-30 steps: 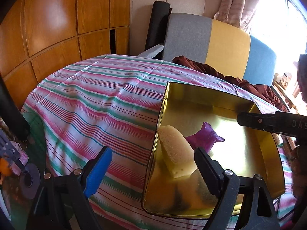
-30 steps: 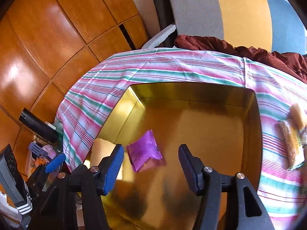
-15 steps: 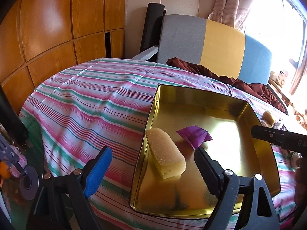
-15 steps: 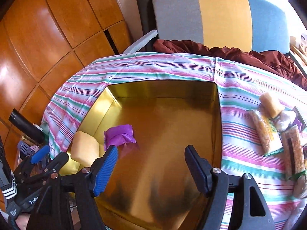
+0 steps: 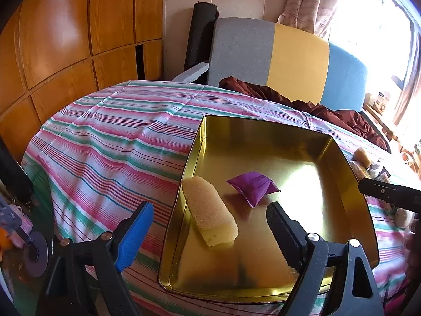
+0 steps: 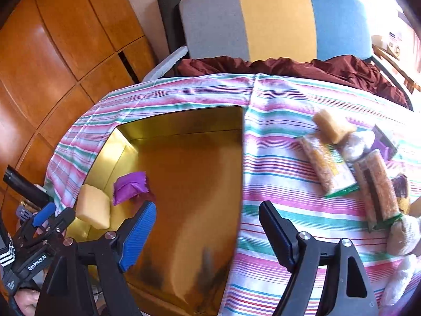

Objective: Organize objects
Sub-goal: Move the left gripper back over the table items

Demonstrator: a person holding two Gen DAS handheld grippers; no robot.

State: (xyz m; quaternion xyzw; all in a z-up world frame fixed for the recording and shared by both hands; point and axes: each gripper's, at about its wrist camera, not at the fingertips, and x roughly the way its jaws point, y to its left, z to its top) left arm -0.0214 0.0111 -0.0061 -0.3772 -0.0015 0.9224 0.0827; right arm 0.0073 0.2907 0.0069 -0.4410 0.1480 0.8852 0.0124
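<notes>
- The gold tray (image 6: 184, 131) sits on the striped table (image 5: 105, 137); in it lie a yellow sponge cake (image 5: 209, 212) by the left wall and a purple packet (image 5: 251, 187) just beside it.
- The right hand-held gripper (image 6: 208, 230) has just been opening its jaws; they stand wide with nothing between them, straddling the tray's right rim.
- The left hand-held gripper (image 5: 210, 230) stands wide and empty too, low in its frame over the tray's near left corner.
- Judged step: between a drop-off and the next pick.
- The wrapped snack bars (image 6: 329, 166) crowd the right of the right wrist frame; the next move calls for singling one out.
</notes>
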